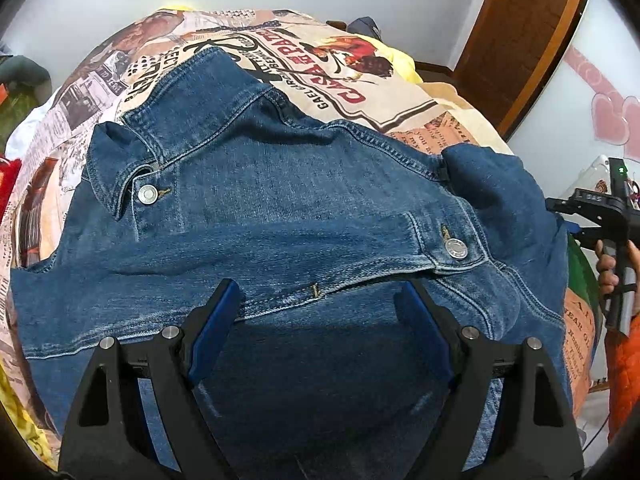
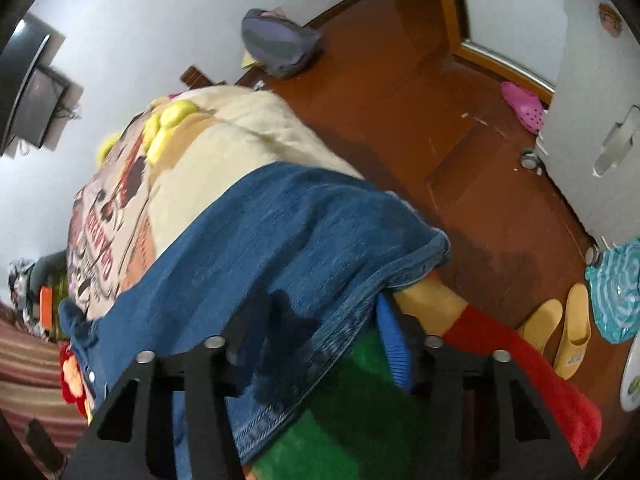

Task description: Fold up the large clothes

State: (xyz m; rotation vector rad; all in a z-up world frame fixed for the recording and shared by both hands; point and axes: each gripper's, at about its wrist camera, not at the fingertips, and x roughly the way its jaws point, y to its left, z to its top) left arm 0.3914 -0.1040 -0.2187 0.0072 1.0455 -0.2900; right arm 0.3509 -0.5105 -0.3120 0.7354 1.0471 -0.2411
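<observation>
A blue denim jacket (image 1: 280, 208) lies spread on a bed with a printed blanket (image 1: 360, 92), collar at the upper left, metal buttons showing. My left gripper (image 1: 320, 300) is open just above the jacket's front, its blue-padded fingers (image 1: 216, 324) apart with nothing between them. In the right wrist view the jacket's sleeve or side (image 2: 280, 248) drapes over the bed's edge. My right gripper (image 2: 316, 320) is open, with the denim hem lying across its left finger and its right finger (image 2: 394, 344) beside the hem. The right gripper also shows in the left wrist view (image 1: 612, 216), held in a hand.
A brown wooden floor (image 2: 440, 128) lies past the bed, with a grey bag (image 2: 280, 40), a pink shoe (image 2: 524, 106), yellow slippers (image 2: 560, 332) and a white cabinet (image 2: 592, 100). Red and green fabric (image 2: 520, 360) hangs at the bed's near edge. A wooden door (image 1: 520, 32) stands behind.
</observation>
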